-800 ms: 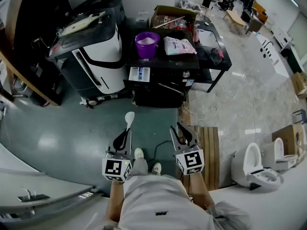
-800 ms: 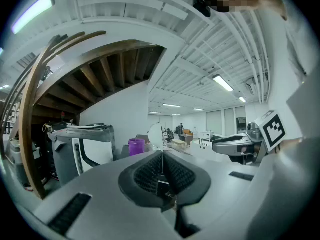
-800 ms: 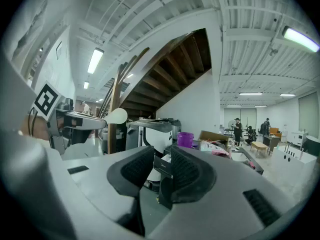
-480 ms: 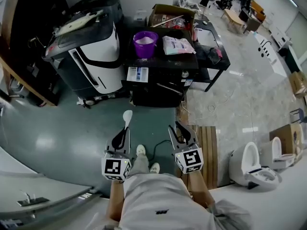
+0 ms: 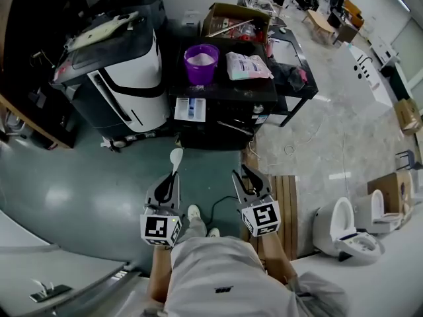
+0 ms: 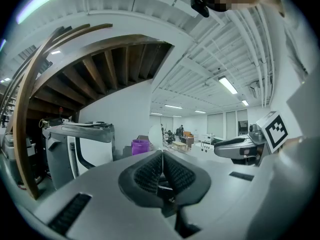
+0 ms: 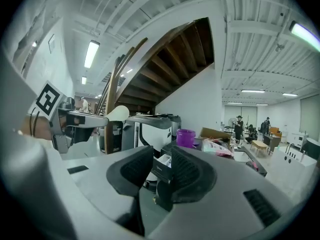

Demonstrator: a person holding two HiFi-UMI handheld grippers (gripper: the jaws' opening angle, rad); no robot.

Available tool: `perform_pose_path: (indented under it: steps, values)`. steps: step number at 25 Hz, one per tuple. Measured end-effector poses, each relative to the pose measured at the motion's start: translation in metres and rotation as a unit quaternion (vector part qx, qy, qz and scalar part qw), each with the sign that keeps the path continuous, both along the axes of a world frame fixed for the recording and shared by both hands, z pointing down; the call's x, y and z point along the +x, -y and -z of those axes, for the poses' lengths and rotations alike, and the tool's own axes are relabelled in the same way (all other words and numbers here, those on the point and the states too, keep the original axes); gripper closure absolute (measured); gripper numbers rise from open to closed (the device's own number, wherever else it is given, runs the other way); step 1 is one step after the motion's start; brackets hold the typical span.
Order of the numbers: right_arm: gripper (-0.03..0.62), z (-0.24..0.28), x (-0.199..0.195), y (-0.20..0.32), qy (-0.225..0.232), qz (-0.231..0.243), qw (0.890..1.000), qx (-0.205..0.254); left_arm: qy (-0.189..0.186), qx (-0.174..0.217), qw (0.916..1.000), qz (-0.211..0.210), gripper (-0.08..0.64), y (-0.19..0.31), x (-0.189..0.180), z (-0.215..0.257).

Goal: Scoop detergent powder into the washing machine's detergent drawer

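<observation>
My left gripper (image 5: 173, 178) is shut on the handle of a white plastic spoon (image 5: 176, 156), whose empty bowl points ahead; in the left gripper view the bowl (image 6: 156, 136) rises above the closed jaws (image 6: 161, 156). My right gripper (image 5: 240, 174) is open and holds nothing, its jaws (image 7: 162, 156) a little apart. Ahead, a purple bucket (image 5: 201, 61) of white powder stands on a black table (image 5: 291, 84). A white detergent drawer (image 5: 190, 109) sticks out below it from a dark machine (image 5: 218, 121). Both grippers hang well short of the bucket and drawer.
A white and black appliance (image 5: 125, 78) stands left of the table. A detergent bag (image 5: 248, 65) and a cardboard box (image 5: 234, 20) lie on the table. A wooden slat mat (image 5: 287, 203) and toilets (image 5: 344, 226) are at the right. Cables lie on the floor.
The view has shifted a little toward the table, so bucket and drawer sit slightly nearer. Both grippers keep their pose, the spoon still held in the left one.
</observation>
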State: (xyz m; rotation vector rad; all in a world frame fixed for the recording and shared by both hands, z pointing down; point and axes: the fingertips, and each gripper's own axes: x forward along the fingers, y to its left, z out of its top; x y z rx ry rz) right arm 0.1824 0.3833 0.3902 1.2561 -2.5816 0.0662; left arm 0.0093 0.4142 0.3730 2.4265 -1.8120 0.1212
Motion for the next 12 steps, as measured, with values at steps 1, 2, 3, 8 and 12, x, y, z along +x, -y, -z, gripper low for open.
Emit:
perform_pose_path:
  steps: [1, 2, 3, 8, 12]
  values:
    - [0.497, -0.001, -0.003, 0.006, -0.001, -0.002, 1.000, -0.001, 0.001, 0.000, 1.0000, -0.002, 0.545, 0.007, -0.003, 0.000]
    - [0.497, -0.002, -0.007, 0.012, -0.001, -0.003, 1.000, -0.003, 0.002, 0.001, 1.0000, -0.004, 0.544, 0.013, -0.007, 0.000]
    - [0.497, -0.003, -0.011, 0.018, -0.001, -0.005, 1.000, -0.005, 0.003, 0.001, 1.0000, -0.006, 0.544, 0.020, -0.010, 0.001]
    - [0.497, -0.008, -0.033, 0.045, -0.001, -0.012, 1.000, -0.007, 0.009, 0.001, 0.9998, -0.017, 0.545, 0.052, -0.031, -0.003]
    - [0.497, -0.007, -0.050, 0.065, -0.007, -0.022, 1.000, -0.005, 0.010, 0.004, 0.9996, -0.028, 0.545, 0.075, -0.046, -0.004]
